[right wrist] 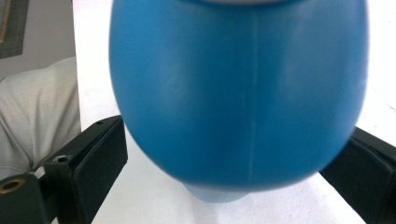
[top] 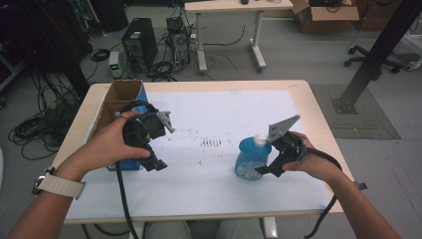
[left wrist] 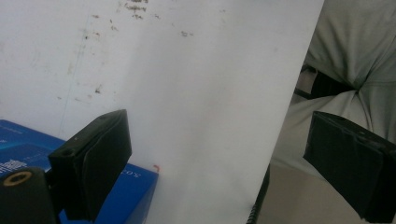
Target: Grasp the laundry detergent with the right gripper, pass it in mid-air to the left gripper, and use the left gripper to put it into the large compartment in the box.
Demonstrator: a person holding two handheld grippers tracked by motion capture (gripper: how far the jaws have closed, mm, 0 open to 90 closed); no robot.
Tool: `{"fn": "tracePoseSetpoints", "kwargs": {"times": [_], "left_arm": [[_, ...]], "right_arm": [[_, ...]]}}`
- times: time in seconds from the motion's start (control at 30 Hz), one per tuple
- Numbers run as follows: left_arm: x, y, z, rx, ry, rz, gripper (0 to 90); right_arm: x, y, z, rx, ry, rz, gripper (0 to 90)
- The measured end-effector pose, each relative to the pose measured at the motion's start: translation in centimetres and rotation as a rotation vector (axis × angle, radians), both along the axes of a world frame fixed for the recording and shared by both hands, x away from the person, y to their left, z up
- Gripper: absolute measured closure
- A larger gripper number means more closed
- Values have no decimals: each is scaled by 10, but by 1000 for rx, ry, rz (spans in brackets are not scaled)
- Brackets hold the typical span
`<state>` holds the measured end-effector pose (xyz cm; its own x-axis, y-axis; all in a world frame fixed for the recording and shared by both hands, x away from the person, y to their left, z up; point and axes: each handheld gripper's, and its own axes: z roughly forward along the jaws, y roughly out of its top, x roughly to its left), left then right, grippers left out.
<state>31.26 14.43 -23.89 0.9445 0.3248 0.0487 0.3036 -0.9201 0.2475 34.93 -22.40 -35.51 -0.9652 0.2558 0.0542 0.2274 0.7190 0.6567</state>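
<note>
One blue bottle (right wrist: 238,93) stands on the desk (top: 209,114) between the right gripper's (right wrist: 224,163) spread fingers (right wrist: 100,154) (not visibly pinched). The left gripper (left wrist: 219,154), fingers wide and empty, hovers above one blue box (left wrist: 28,149).

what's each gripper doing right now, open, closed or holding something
Left gripper: open, holding nothing, above the table by the blue box.
Right gripper: jaws either side of the blue bottle; grip cannot be told.

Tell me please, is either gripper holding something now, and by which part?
The right gripper has its jaws around the blue bottle at the wide body, but whether they press cannot be told. The left gripper is open and holds nothing.
</note>
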Motion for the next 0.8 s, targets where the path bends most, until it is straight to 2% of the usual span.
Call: {"fn": "tracePoseSetpoints", "kwargs": {"times": [0.57,0.8], "left_arm": [[0,0,-1,-1,3,4,77],[0,-1,-1,2,2,-2,76]], "right_arm": [[1,-5,-8,40,-11,-12,51],[0,-3,-7,54,-27,-9,53]]}}
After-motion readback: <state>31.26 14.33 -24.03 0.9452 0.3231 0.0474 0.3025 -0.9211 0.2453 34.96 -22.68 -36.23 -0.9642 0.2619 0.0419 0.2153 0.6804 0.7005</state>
